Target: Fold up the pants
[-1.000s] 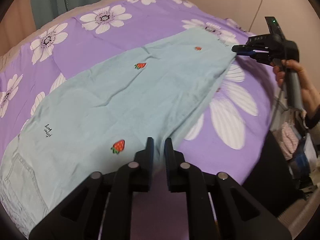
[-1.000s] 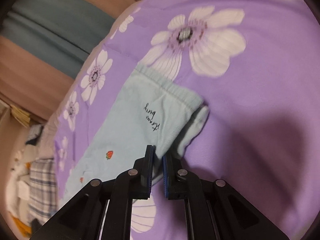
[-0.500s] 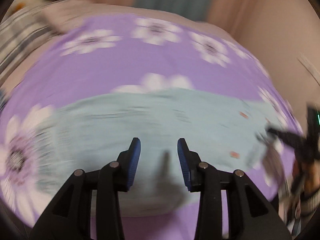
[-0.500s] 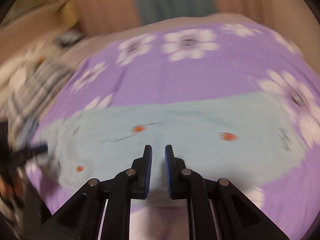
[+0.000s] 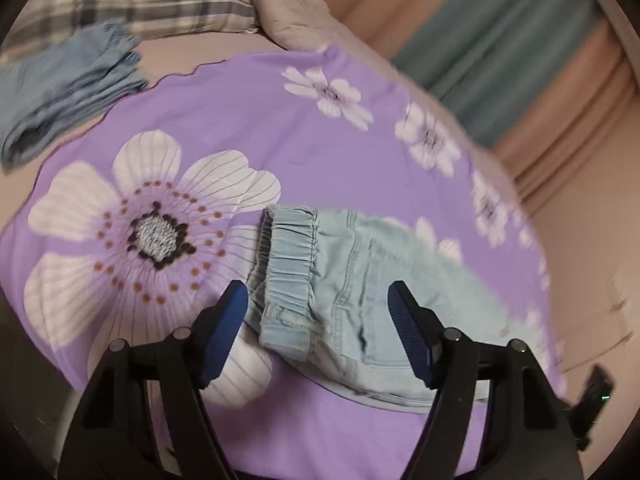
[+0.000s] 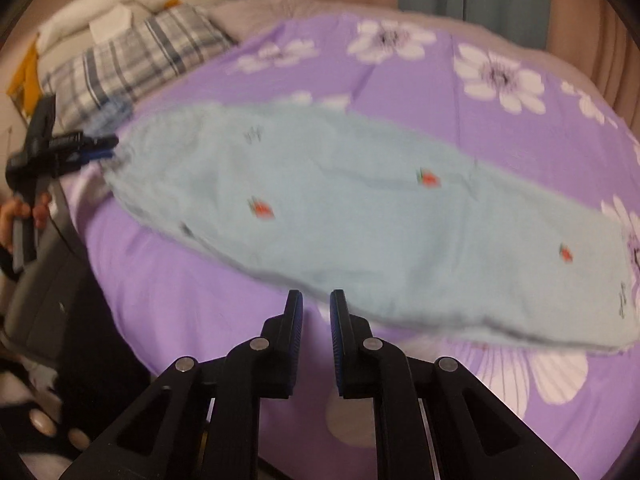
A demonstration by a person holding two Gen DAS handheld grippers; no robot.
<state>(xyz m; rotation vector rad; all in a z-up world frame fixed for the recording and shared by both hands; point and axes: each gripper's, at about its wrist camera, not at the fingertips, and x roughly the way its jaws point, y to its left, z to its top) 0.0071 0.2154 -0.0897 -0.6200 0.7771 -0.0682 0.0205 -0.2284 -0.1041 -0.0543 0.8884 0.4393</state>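
Light blue pants [image 6: 360, 208] with small strawberry prints lie flat and lengthwise on the purple flowered bedspread [image 6: 192, 320]. In the left wrist view their gathered waistband [image 5: 292, 252] lies just ahead of my left gripper [image 5: 318, 304]. Its jaws are opening wide and straddle the waist end without pressing on it. The same left gripper [image 6: 86, 148] shows at the pants' left end in the right wrist view. My right gripper [image 6: 316, 300] hovers at the pants' near long edge. Its jaws are opening, a narrow gap apart, with nothing between them.
A plaid pillow [image 6: 140, 60] and a folded blue garment [image 5: 60, 92] lie at the head of the bed. A person's hand [image 6: 24, 212] holds the left gripper's handle. The bed's near edge drops off at lower left [image 6: 80, 340]. Curtains [image 5: 500, 60] hang behind.
Both views have swung and rolled across the bed. The left jaws went from shut to wide apart and now face the waistband. The right jaws have let go of the hem and parted slightly.
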